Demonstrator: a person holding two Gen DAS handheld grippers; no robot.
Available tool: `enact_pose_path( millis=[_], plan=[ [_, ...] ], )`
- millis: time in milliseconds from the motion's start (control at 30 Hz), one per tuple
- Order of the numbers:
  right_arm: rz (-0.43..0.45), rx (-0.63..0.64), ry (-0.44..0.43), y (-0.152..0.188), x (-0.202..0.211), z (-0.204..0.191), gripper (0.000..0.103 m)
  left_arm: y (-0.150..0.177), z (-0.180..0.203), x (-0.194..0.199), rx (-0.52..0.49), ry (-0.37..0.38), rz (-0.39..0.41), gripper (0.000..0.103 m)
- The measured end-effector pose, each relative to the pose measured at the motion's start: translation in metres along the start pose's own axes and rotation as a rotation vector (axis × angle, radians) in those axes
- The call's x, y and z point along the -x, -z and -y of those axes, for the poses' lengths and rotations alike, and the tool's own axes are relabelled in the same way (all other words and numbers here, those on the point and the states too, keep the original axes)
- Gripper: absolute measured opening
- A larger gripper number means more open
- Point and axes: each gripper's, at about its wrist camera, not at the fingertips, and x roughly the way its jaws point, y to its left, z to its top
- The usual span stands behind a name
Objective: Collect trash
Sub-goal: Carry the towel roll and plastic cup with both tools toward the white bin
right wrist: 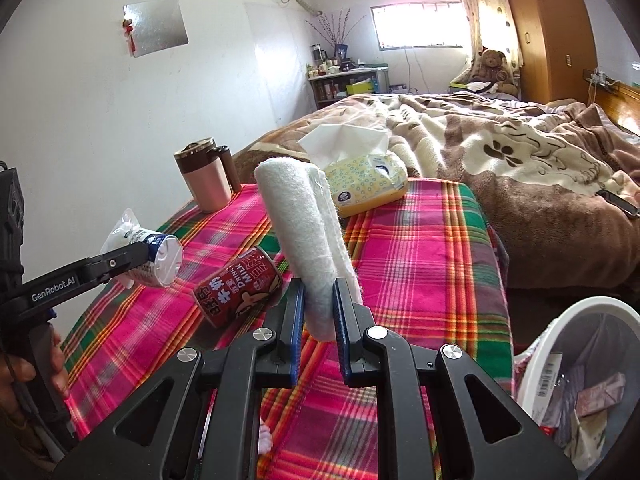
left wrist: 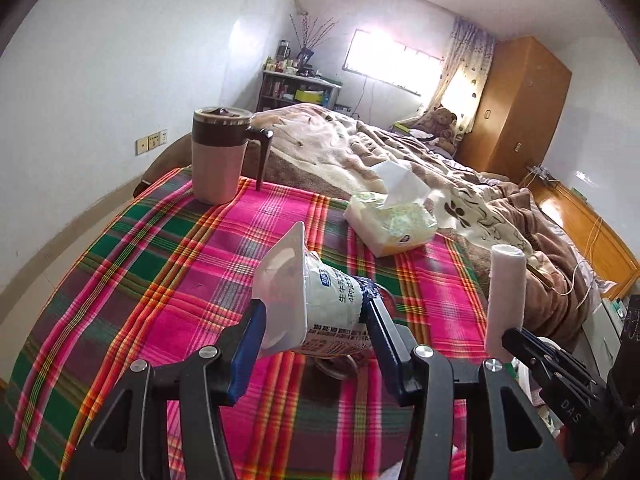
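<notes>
My left gripper [left wrist: 314,312] is shut on a white yogurt cup [left wrist: 316,300] with a peeled lid and holds it above the plaid tablecloth [left wrist: 160,264]. It also shows in the right wrist view [right wrist: 156,258]. My right gripper [right wrist: 316,300] is shut on a rolled white cloth [right wrist: 304,240], held upright above the table; the cloth also shows in the left wrist view [left wrist: 505,300]. A red milk-drink can [right wrist: 238,286] lies on its side on the tablecloth [right wrist: 420,264], between the two grippers.
A pink lidded mug [left wrist: 218,156] stands at the table's far left. A yellow tissue pack [left wrist: 390,220] lies at the far right edge. A white trash bin [right wrist: 580,380] with wrappers sits low right of the table. A bed with a brown blanket [right wrist: 520,168] lies behind.
</notes>
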Motion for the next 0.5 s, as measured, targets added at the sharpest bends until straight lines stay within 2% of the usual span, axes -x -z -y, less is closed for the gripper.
enact_pose_path(
  millis=[500],
  plan=[
    [0.061, -0.054, 0.043, 0.011, 0.042, 0.024, 0.015, 0.021, 0.054, 0.044, -0.102, 0.077, 0.031, 0.052]
  ],
)
